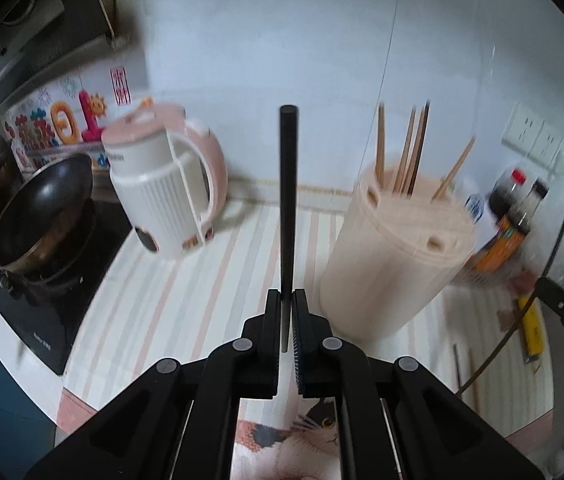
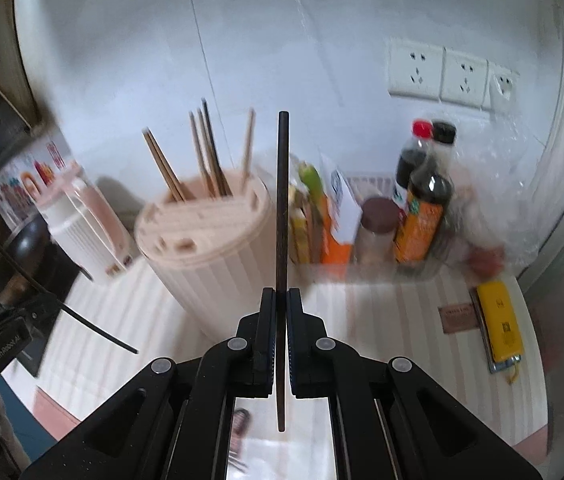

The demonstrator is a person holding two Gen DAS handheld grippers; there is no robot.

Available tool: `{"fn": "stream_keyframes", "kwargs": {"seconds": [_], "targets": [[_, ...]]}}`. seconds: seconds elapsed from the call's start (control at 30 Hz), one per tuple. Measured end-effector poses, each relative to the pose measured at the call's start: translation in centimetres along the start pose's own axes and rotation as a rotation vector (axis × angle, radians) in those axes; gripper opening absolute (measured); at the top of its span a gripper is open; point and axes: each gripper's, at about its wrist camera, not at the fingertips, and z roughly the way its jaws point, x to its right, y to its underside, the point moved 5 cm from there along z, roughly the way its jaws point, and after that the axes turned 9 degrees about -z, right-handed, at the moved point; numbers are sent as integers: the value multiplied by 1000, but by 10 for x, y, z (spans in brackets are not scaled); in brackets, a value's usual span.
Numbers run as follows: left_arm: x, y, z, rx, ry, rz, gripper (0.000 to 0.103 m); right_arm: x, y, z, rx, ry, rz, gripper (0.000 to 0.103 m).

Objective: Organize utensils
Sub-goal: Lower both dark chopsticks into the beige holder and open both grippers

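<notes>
Left wrist view: high up, looking down and forward past the left gripper (image 1: 287, 300). Right wrist view: same tilt, past the right gripper (image 2: 281, 298). Both show the chopstick holder (image 1: 394, 248) (image 2: 210, 240), kettle (image 1: 166, 188) (image 2: 82, 220), and striped counter (image 1: 186, 280) (image 2: 382, 320).

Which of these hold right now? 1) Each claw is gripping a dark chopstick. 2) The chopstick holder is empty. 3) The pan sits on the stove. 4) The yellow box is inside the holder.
1) True: the left claw grips a dark chopstick, and the right claw grips another chopstick.
2) False: the holder already has several chopsticks standing in it.
3) True: the pan sits on the stove.
4) False: the yellow box lies flat on the counter.
</notes>
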Motion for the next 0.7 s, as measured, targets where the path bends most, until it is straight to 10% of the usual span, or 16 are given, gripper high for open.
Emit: {"fn": "stream_keyframes", "kwargs": {"seconds": [0.7], "targets": [[55, -117, -75, 129, 247, -8, 3, 4, -143, -21, 217, -122, 141, 5]]}}
